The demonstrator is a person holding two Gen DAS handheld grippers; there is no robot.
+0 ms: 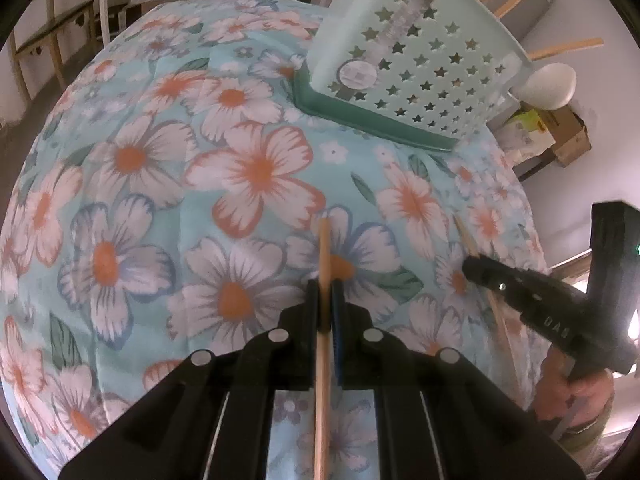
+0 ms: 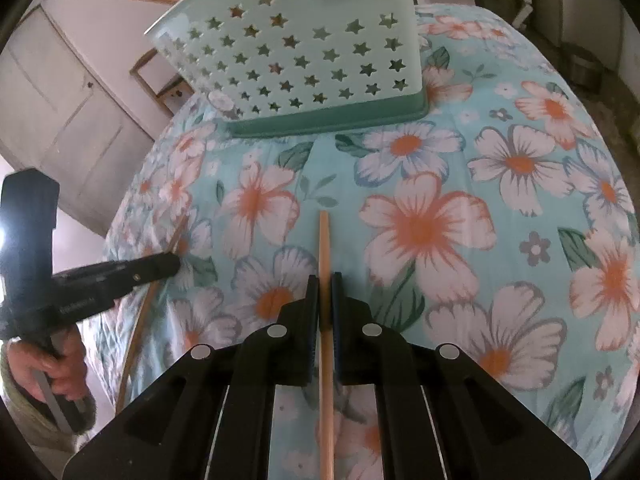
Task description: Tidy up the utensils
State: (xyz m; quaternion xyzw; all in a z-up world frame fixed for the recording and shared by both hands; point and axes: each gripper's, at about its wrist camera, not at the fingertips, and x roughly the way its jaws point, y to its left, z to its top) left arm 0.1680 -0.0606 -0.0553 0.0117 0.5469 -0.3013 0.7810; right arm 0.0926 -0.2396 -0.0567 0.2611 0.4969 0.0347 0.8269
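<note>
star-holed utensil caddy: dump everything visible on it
The caddy is a pale mint plastic holder whose walls are punched with rows of star-shaped holes, seated in a darker teal drip tray. It stands upright on the floral tablecloth, at the far side of the table from both grippers, touched by neither. The left wrist view shows a round sticker and a grey label strip on one wall. Wooden sticks and a white spoon bowl show past its rim; whether they sit inside cannot be told.
</note>
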